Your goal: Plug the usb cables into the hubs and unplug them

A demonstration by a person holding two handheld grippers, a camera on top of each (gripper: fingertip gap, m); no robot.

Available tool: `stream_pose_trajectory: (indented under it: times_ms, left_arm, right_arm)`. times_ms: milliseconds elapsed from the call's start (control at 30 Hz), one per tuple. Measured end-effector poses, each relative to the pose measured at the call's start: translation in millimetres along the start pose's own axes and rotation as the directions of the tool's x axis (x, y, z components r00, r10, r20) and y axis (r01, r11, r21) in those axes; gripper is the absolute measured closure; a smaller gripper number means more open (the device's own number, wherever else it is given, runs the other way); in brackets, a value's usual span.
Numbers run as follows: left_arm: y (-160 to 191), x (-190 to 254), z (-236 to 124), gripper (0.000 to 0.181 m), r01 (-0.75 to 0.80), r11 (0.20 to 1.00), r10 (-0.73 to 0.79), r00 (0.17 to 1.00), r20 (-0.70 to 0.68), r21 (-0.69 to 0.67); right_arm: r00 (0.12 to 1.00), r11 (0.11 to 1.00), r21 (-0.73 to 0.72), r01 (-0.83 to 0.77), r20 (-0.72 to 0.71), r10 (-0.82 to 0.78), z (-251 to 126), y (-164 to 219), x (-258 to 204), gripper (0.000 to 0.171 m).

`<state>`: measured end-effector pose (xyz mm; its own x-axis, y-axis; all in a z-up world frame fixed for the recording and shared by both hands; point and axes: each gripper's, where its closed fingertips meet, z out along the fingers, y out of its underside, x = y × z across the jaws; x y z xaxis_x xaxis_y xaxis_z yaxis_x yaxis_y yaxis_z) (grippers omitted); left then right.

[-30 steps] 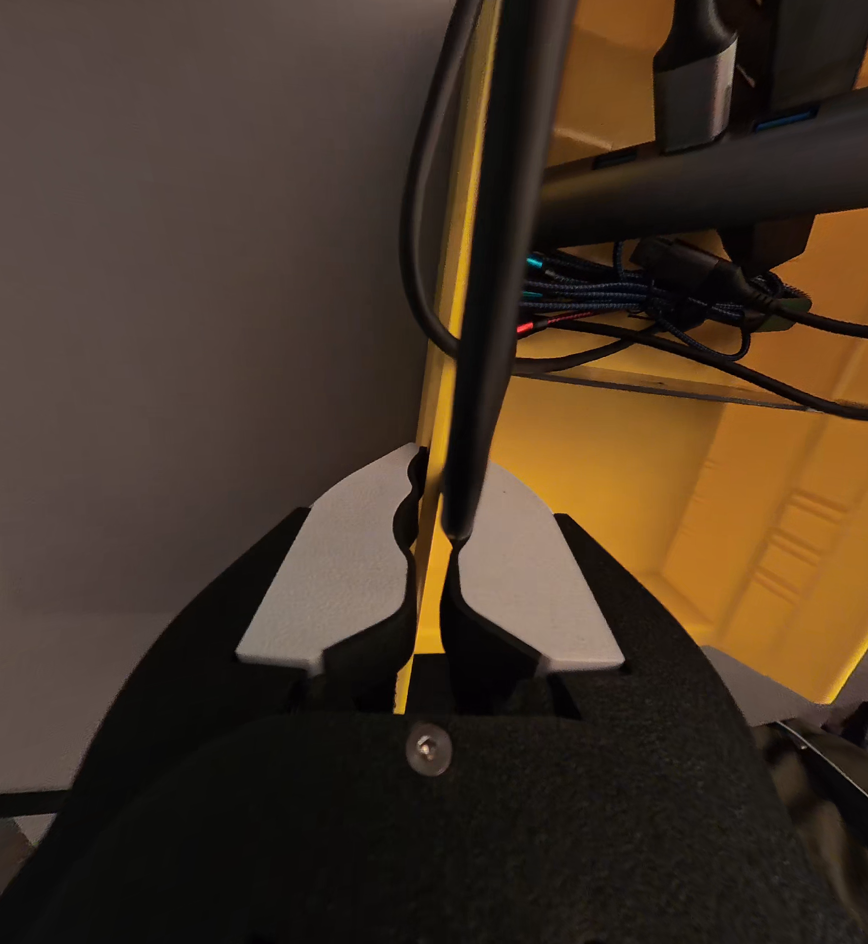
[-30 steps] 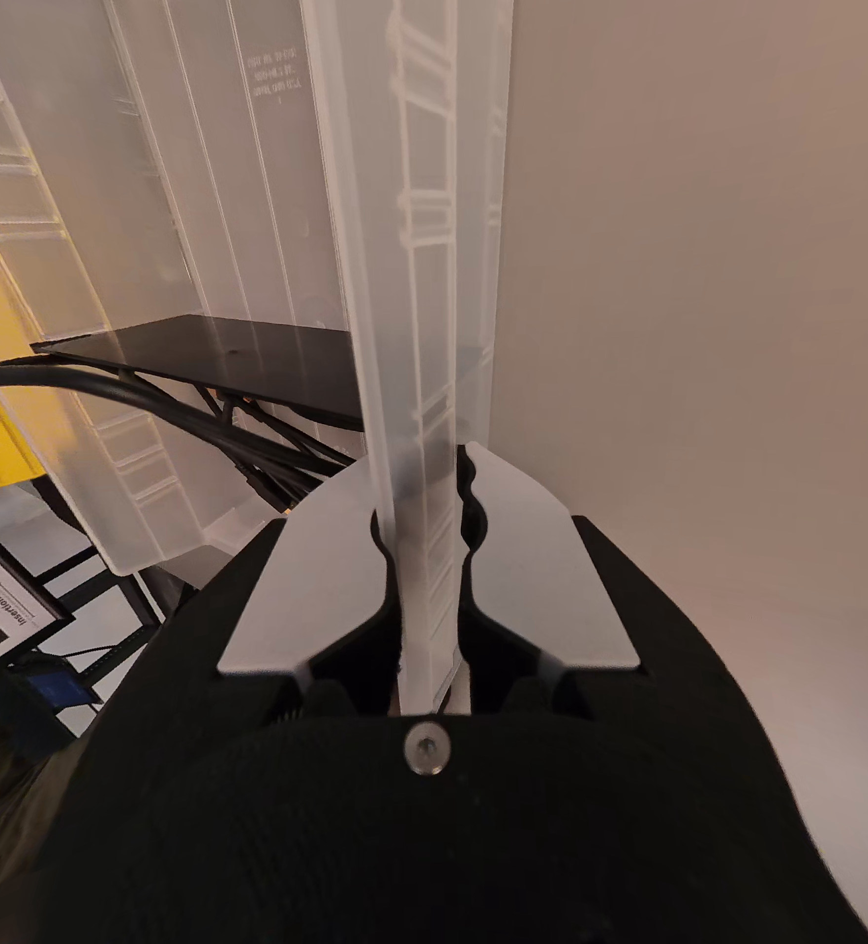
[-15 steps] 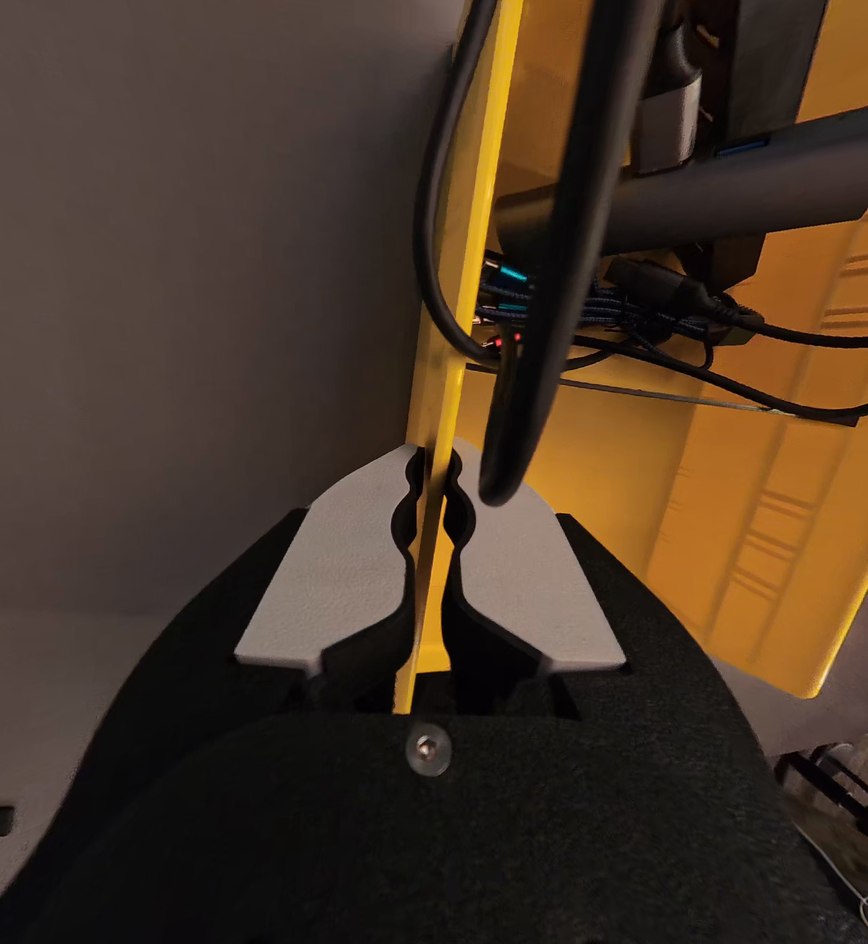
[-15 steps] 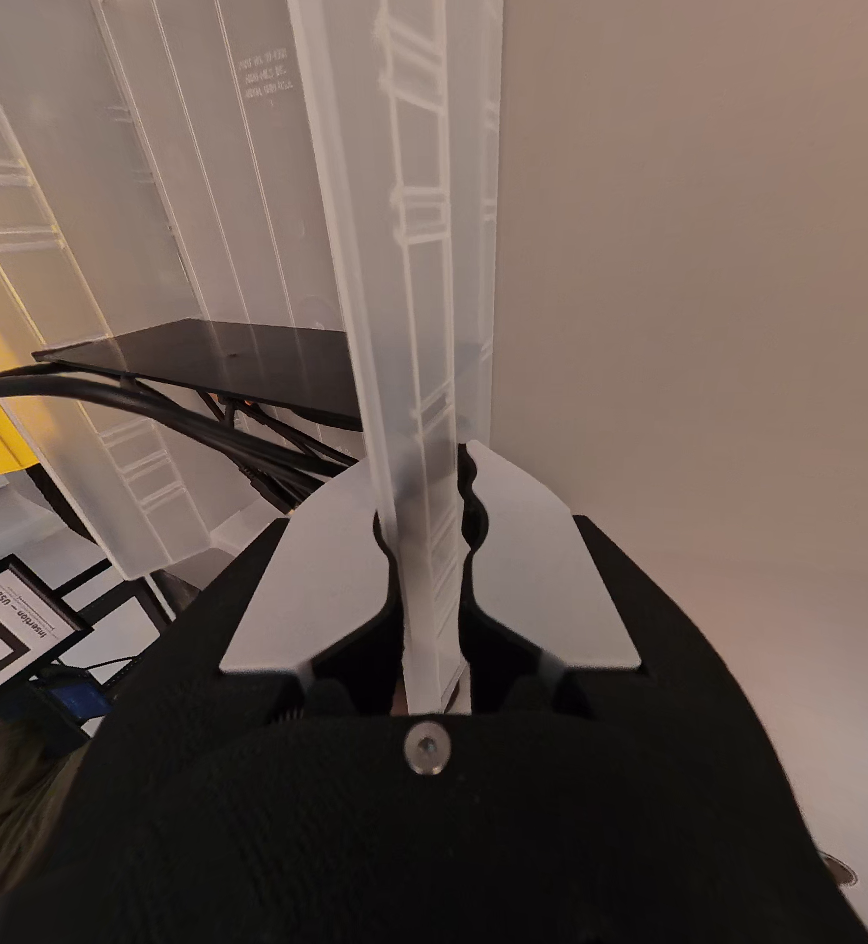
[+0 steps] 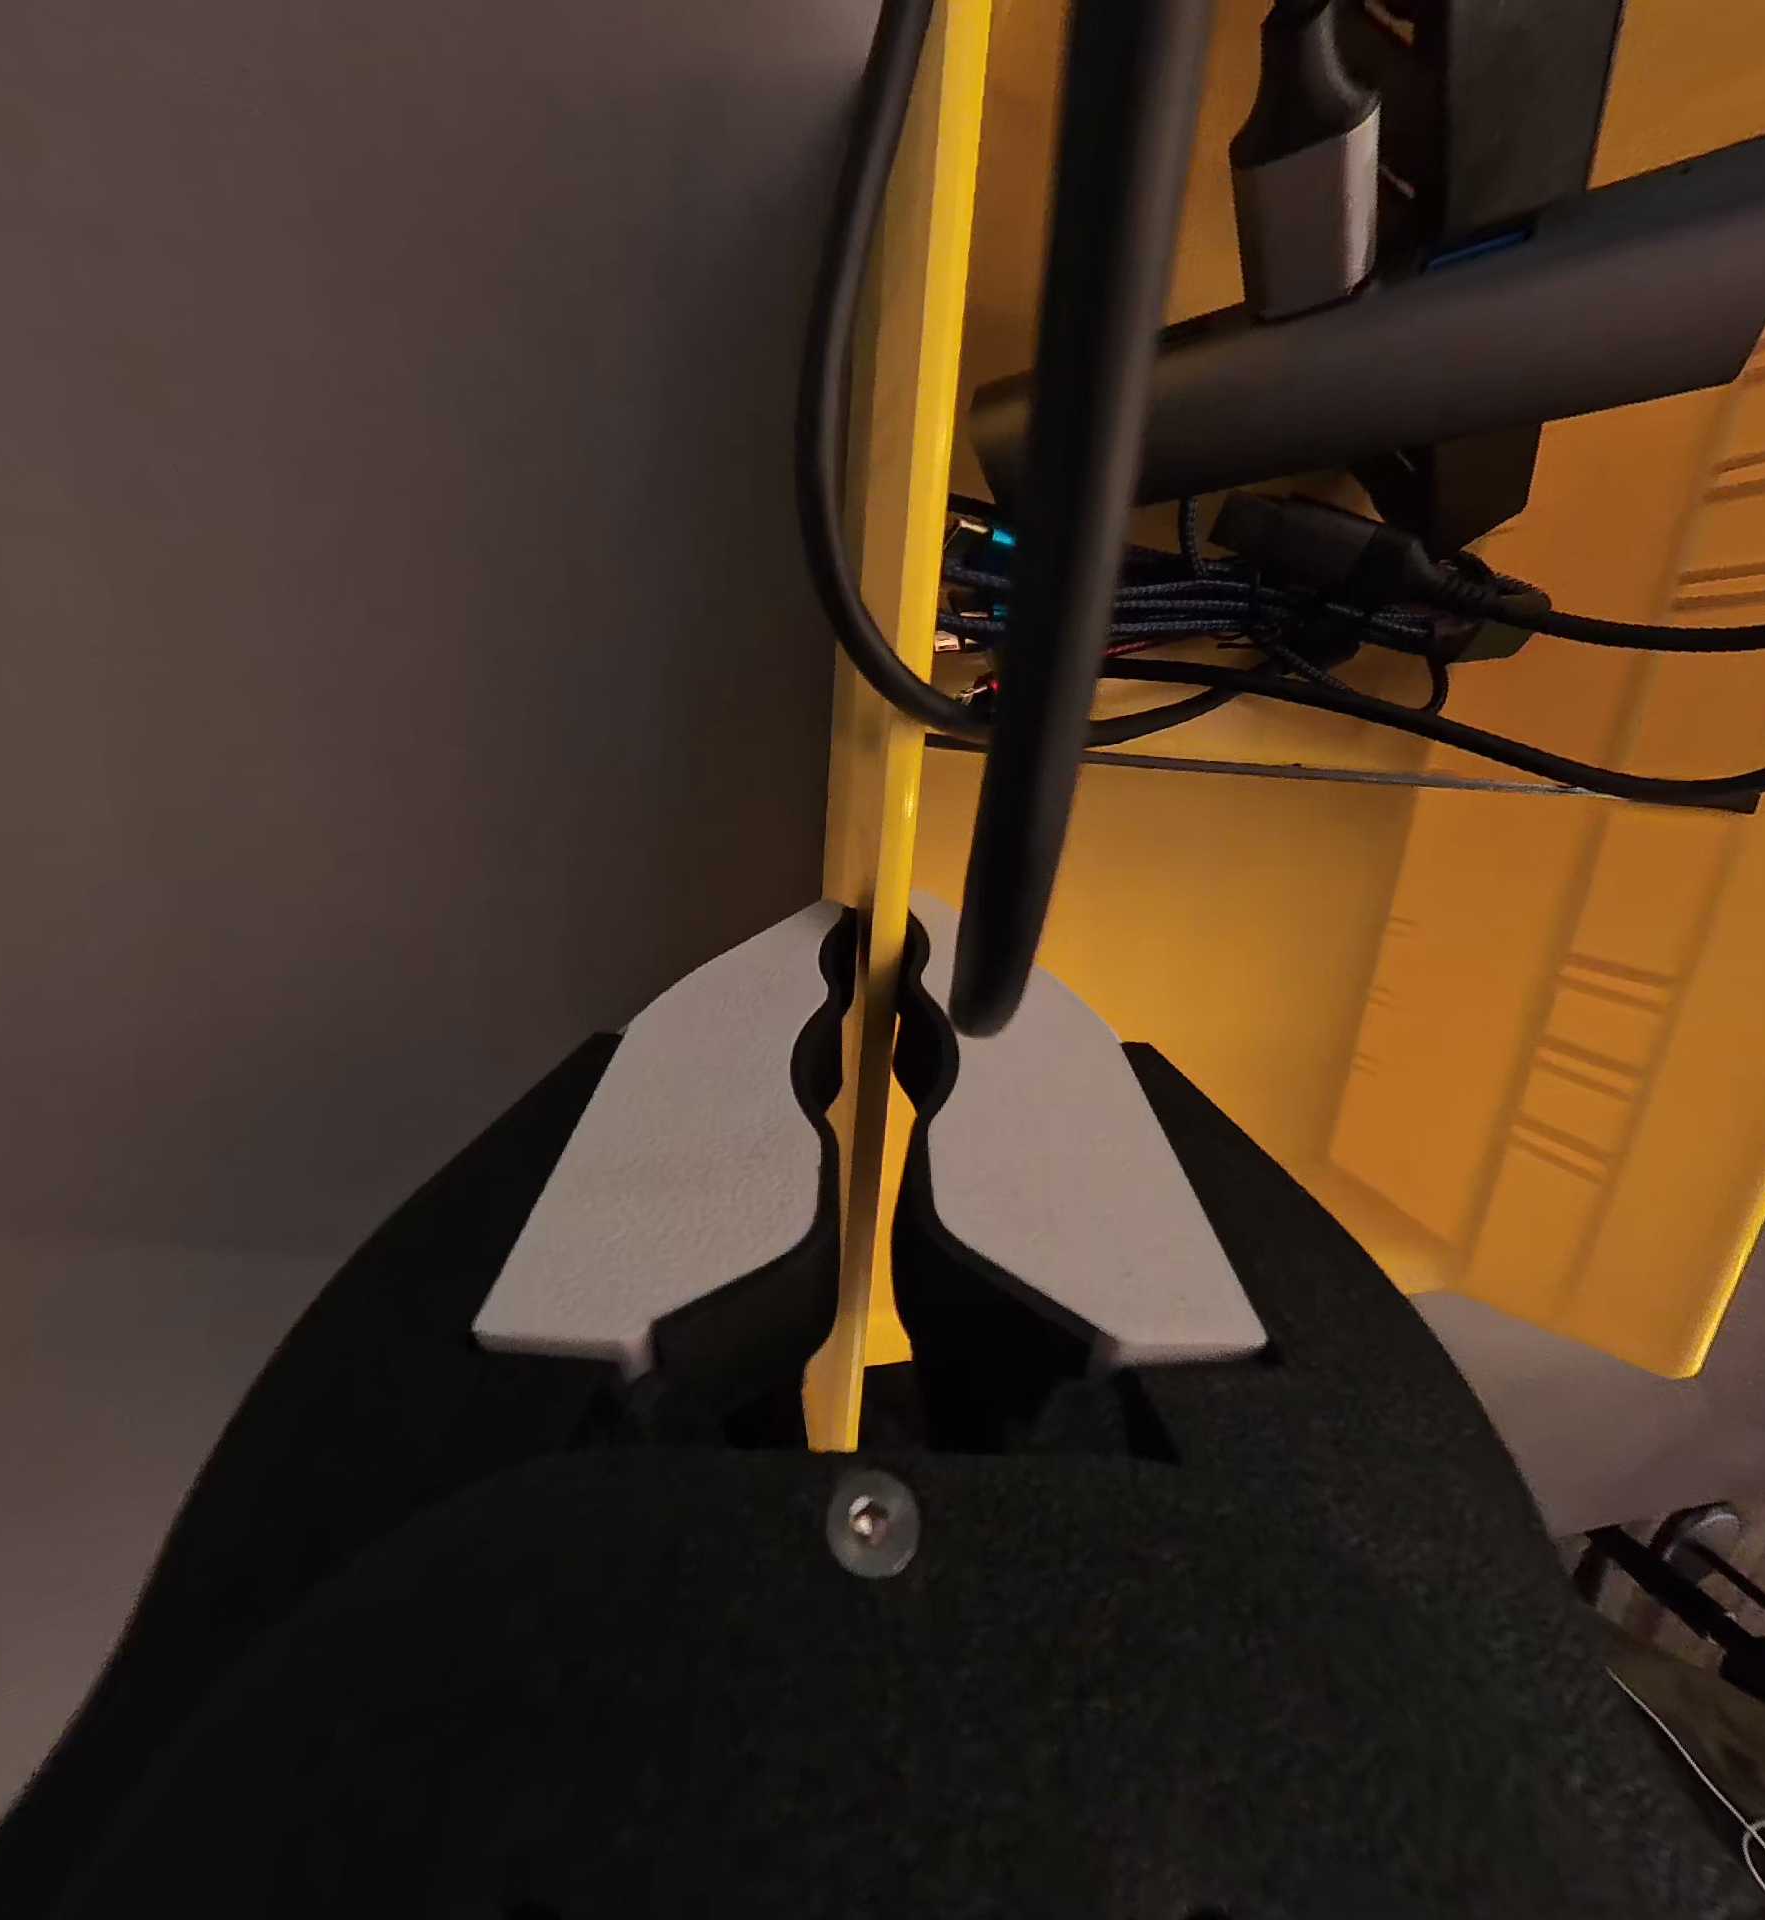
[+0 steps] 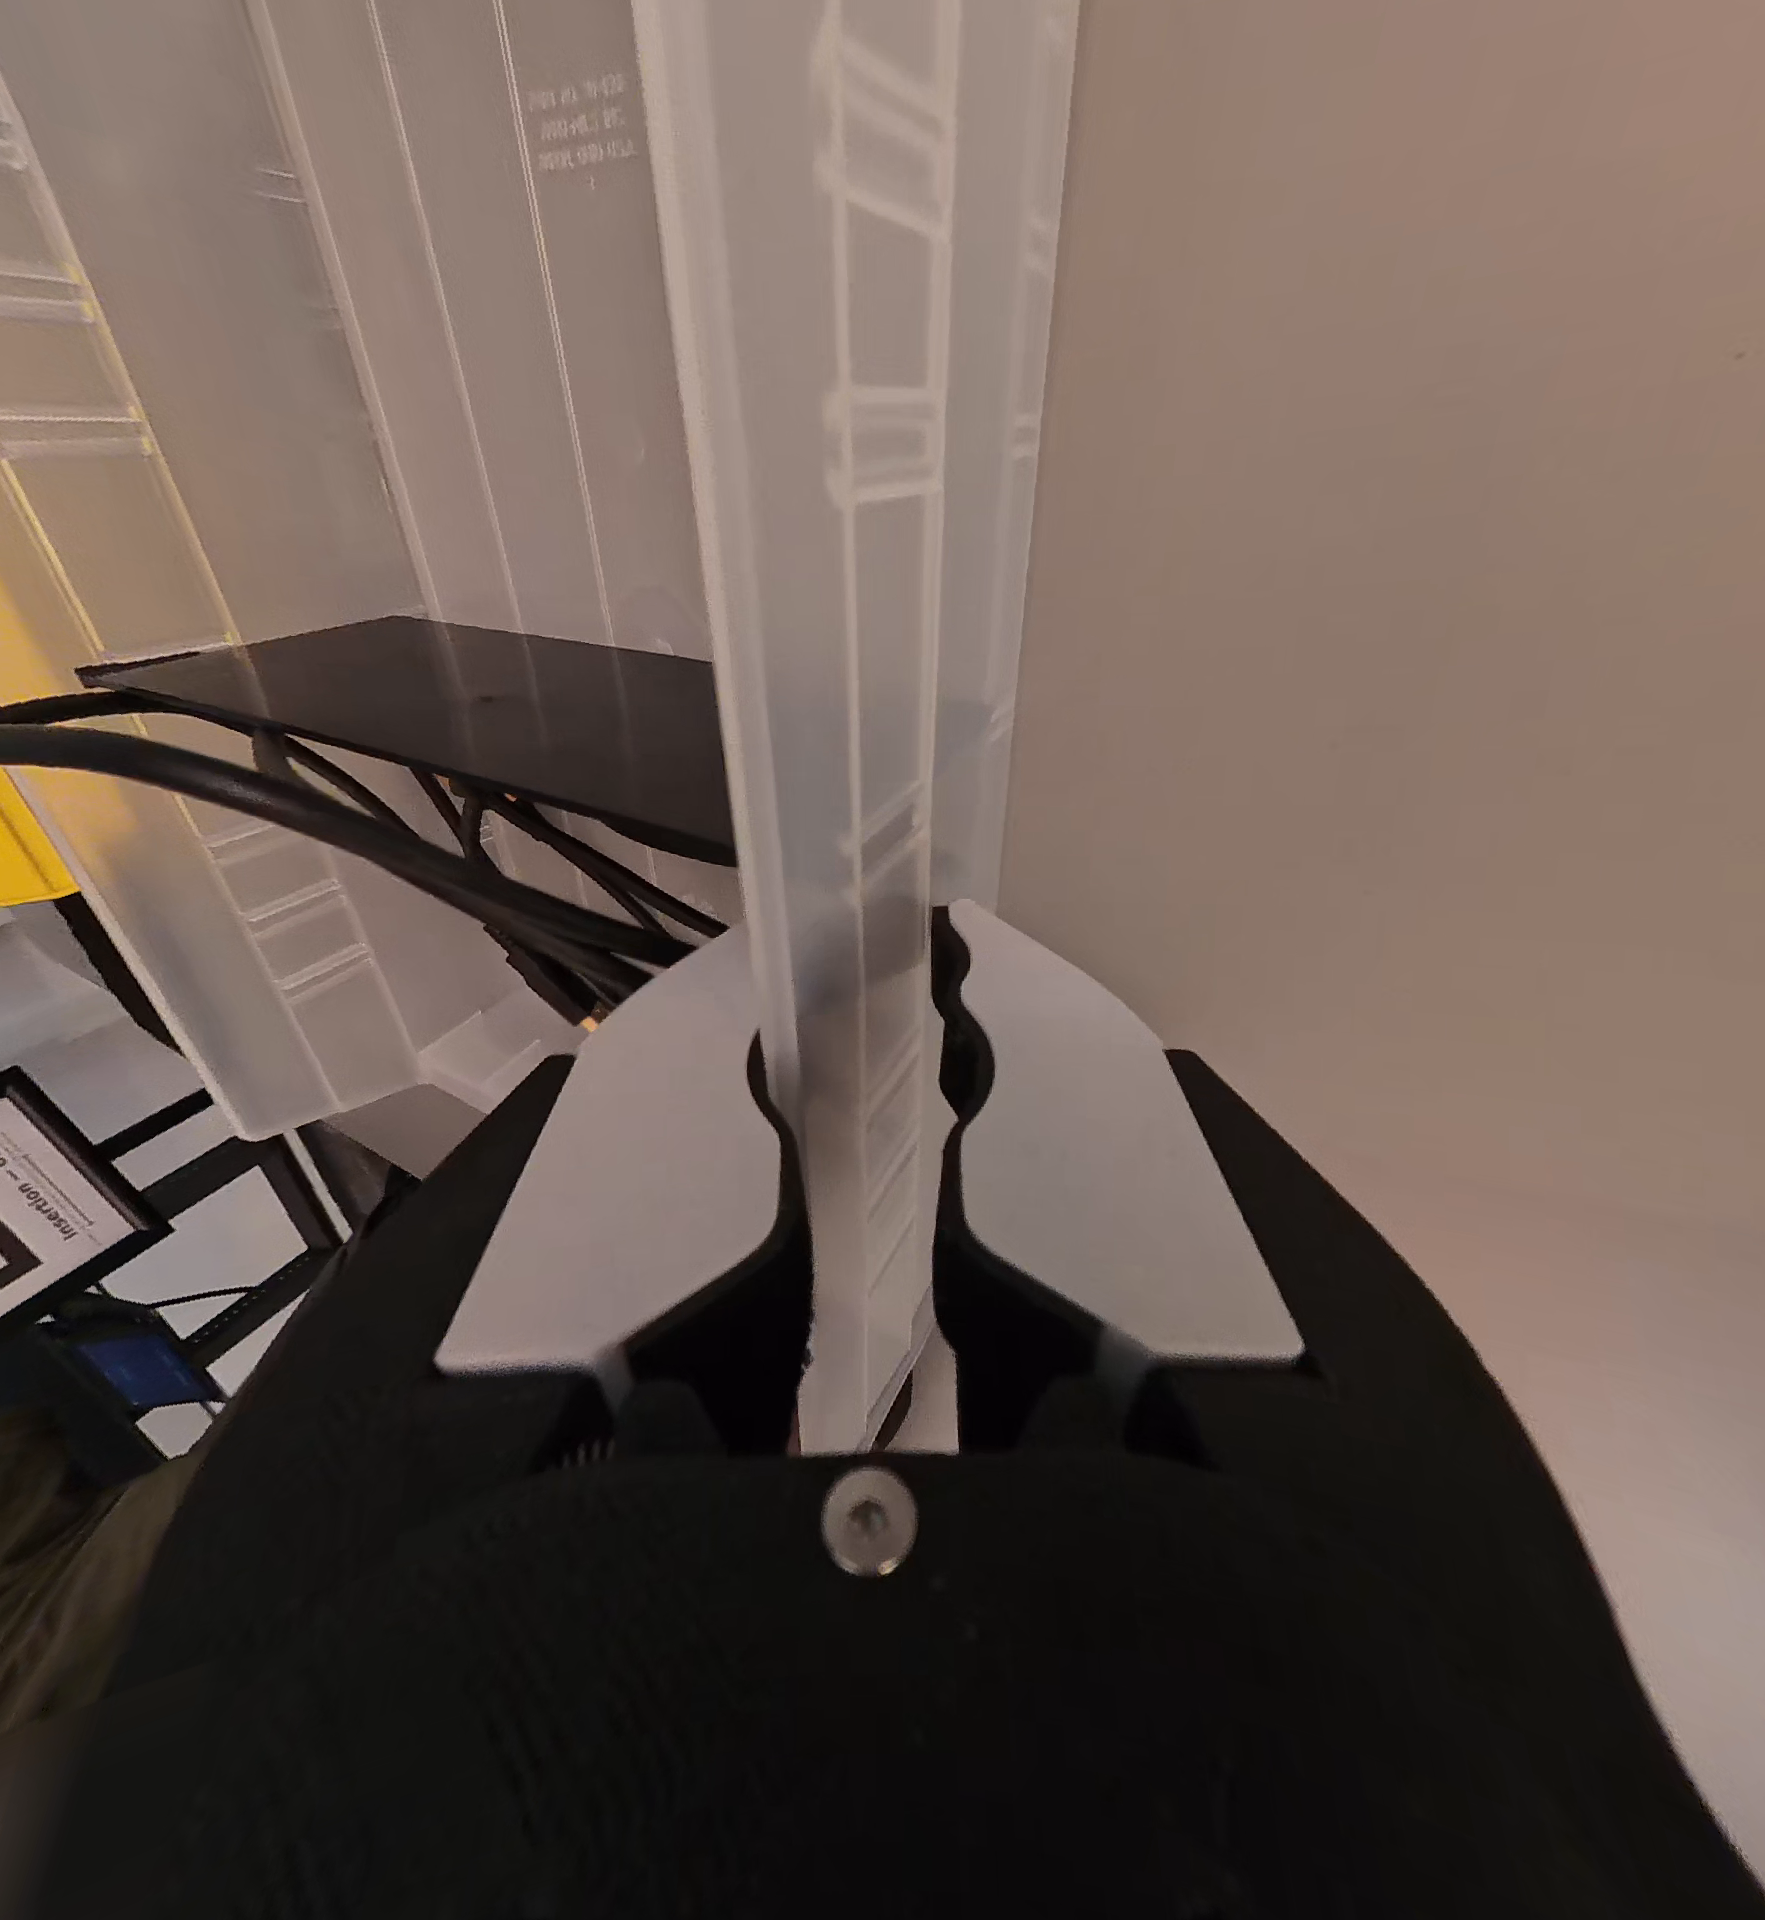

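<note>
Left gripper (image 5: 876, 997): jaws clamped narrow on yellow bin (image 5: 888, 727) wall. Right gripper (image 6: 857, 997): jaws pinching translucent bin (image 6: 836, 623) wall. Grey hub (image 5: 1429, 353) upper right, dark, plug (image 5: 1304, 197) inserted; black cables (image 5: 1273, 613) tangled beneath.

Inside the yellow bin (image 5: 1377, 1039), a thick black cable (image 5: 1054, 520) hangs across the way in, with a grey hub (image 5: 1429, 384) and tangled thin cables (image 5: 1273, 623) behind. Bare wall left stays open. The clear bin (image 6: 358, 520) appears crowded by a black plate (image 6: 462, 686) and cords (image 6: 338, 821).
</note>
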<state>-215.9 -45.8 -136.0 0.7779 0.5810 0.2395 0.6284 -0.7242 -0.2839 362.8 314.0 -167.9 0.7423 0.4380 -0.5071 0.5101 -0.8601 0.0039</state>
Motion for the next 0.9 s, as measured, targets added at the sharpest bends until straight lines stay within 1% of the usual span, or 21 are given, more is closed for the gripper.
stream_pose_trajectory:
  times_ms: [167, 300, 333, 433, 500, 567, 633, 733, 833, 900]
  left_arm:
    - [-0.5, 0.2, 0.5, 0.177, -0.001, 1.0, 0.001, 1.0, -0.004, 0.011]
    - [-1.5, 1.3, 0.7, 0.176, 0.002, 0.999, -0.001, 1.0, -0.015, 0.04]
    - [-3.0, 2.1, 0.1, 0.172, -0.003, 0.998, 0.005, 1.0, -0.023, 0.061]
    - [-6.9, -0.5, -5.7, 0.151, -0.021, 0.993, 0.025, 0.999, -0.035, 0.114]
    - [-4.7, 0.8, -10.1, 0.143, -0.04, 0.992, 0.048, 0.997, -0.063, 0.124]
    - [-2.1, 4.0, -16.8, 0.14, -0.038, 0.988, 0.053, 0.993, -0.103, 0.148]
    - [-1.0, 7.3, -25.7, 0.14, -0.034, 0.982, 0.061, 0.988, -0.143, 0.186]
    - [-4.3, 10.0, -46.1, 0.14, -0.038, 0.964, 0.086, 0.981, -0.175, 0.264]
    - [-18.7, 13.1, -73.8, 0.141, -0.097, 0.91, 0.164, 0.977, -0.137, 0.403]
    - [-30.5, 19.3, -93.1, 0.14, -0.191, 0.846, 0.253, 0.966, -0.059, 0.498]
  right_arm:
    - [1.0, 1.0, -0.002, -0.001, -0.009, 0.001, 0.2, 0.0, -0.2, 0.148]
    - [1.0, 1.0, -0.001, 0.001, 0.019, -0.001, 0.3, -0.1, -1.5, 0.145]
    - [0.999, 1.0, -0.007, -0.003, 0.036, 0.003, 0.1, 0.4, -2.2, 0.144]
    - [0.995, 0.999, -0.008, -0.033, 0.09, 0.033, -1.0, 0.9, -4.6, 0.14]
    - [0.991, 0.999, -0.01, -0.053, 0.119, 0.053, -4.2, 2.7, -6.4, 0.14]
    - [0.989, 0.998, 0.004, -0.066, 0.132, 0.065, -9.6, 5.0, -7.1, 0.138]
    - [0.988, 0.997, 0.051, -0.066, 0.145, 0.058, -19.4, 3.1, -7.7, 0.143]
    - [0.977, 0.98, 0.17, -0.099, 0.203, 0.063, -44.8, -0.2, -12.8, 0.146]
    - [0.975, 0.948, 0.305, -0.092, 0.22, 0.023, -74.8, 0.1, -18.1, 0.147]
    - [0.972, 0.907, 0.416, -0.063, 0.23, -0.039, -98.6, -2.6, -27.4, 0.147]
